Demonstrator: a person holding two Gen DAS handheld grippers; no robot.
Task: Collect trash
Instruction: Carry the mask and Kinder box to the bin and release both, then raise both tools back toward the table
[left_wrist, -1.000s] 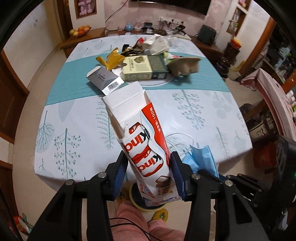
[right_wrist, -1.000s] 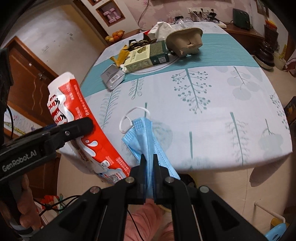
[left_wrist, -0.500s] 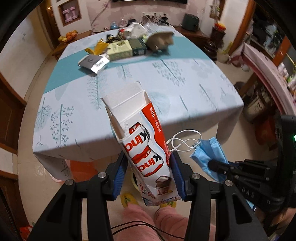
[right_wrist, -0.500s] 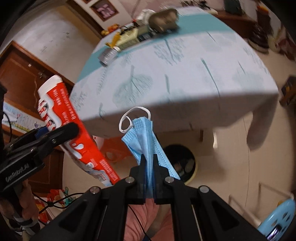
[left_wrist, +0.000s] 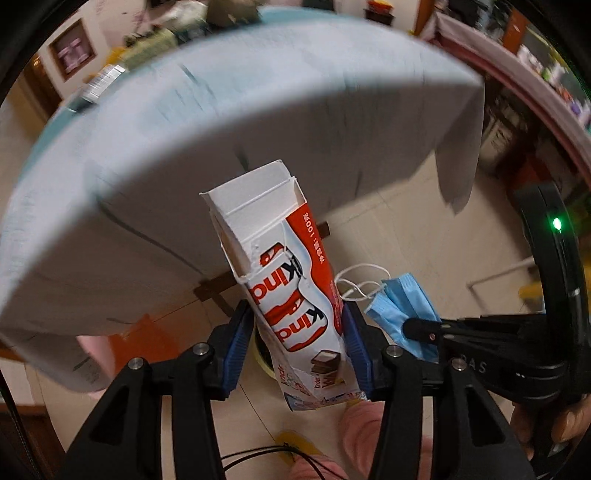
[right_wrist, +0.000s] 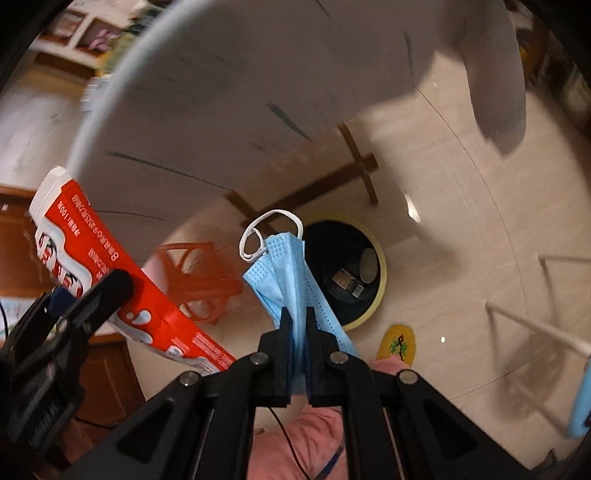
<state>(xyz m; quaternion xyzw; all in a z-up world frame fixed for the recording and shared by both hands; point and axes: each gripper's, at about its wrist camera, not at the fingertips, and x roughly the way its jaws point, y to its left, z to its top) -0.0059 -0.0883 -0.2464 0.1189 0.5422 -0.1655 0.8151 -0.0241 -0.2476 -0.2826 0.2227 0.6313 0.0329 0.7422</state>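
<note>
While carton (left_wrist: 295, 295) sits between left tongs (left_wrist: 295, 343), mask (right_wrist: 291, 280) hangs pinched in right tongs (right_wrist: 297, 343).

Dim warm indoor light, heavy motion blur, fisheye-dark corners

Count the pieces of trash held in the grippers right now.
2. A red-and-white carton sits between the left gripper's pads; a blue face mask is pinched in the right gripper.

You can read "kind" twice, partly cut off, and "100%" on the red-and-white carton (left_wrist: 291, 295). Its other lettering is too small to make out.
</note>
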